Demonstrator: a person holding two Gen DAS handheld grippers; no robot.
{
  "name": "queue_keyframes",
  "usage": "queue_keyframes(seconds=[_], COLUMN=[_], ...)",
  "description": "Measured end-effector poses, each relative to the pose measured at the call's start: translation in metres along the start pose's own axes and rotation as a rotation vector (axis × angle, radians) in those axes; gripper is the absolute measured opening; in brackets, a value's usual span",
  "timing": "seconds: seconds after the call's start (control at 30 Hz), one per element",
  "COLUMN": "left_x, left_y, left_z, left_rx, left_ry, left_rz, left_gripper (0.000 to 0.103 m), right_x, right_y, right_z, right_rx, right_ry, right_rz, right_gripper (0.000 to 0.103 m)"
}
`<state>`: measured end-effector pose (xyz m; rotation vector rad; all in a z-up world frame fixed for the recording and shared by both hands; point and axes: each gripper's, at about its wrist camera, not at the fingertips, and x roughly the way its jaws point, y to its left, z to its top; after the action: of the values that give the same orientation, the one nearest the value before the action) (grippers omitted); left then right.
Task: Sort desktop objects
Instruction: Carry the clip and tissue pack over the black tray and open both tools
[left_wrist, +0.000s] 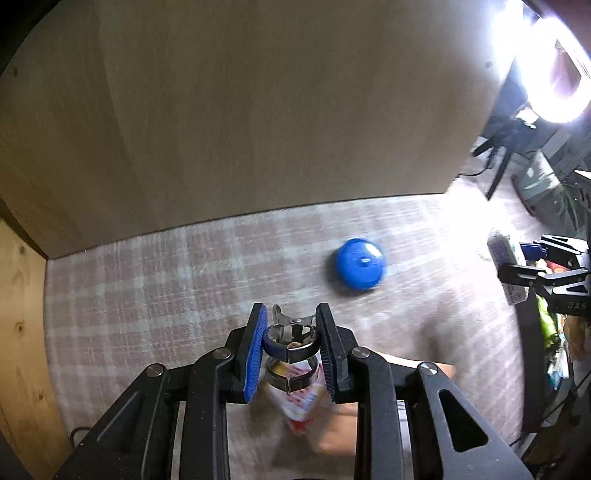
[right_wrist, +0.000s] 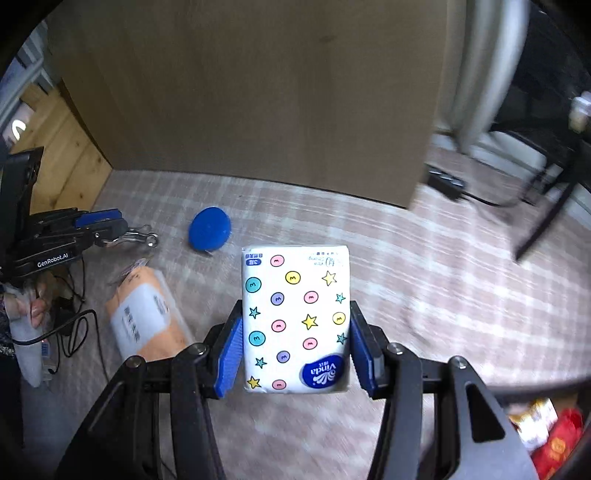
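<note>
Checked beige cloth (right_wrist: 424, 280) covers the desk, which a brown board (right_wrist: 258, 92) backs along its far edge. The left gripper (left_wrist: 291, 349) pinches a metal clip (left_wrist: 290, 339) above the cloth. The right gripper (right_wrist: 295, 347) clamps a tissue pack (right_wrist: 295, 319). A blue lid (right_wrist: 209, 229) lies near the board, and an orange packet (right_wrist: 147, 314) toward the left edge.

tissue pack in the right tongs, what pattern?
White tissue pack with coloured dots and stars, blue Vinda logo; clearest in the right wrist view.
</note>
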<state>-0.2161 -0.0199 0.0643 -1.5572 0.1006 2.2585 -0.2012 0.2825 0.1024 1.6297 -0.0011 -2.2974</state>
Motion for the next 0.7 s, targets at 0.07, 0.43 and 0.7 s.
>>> queue_keyframes(seconds=[0.07, 0.43, 0.7], left_x=[-0.011, -0.035, -0.046], left_y=[-0.012, -0.189, -0.347], left_z=[0.001, -0.001, -0.011], left_rx=[0.024, 0.19, 0.401], left_ry=[-0.017, -0.073, -0.05], left_rz=[-0.01, -0.203, -0.369], left_gripper=[0.026, 0.026, 0.026], right_x=[-0.013, -0.137, -0.193], right_y=[0.003, -0.118, -0.212], right_z=[-0.015, -0.134, -0.236], right_rx=[0.029, 0.26, 0.457], right_ry=[-0.019, -0.119, -0.1], right_rz=[-0.005, -0.17, -0.301], right_gripper=[0.05, 0.05, 0.05])
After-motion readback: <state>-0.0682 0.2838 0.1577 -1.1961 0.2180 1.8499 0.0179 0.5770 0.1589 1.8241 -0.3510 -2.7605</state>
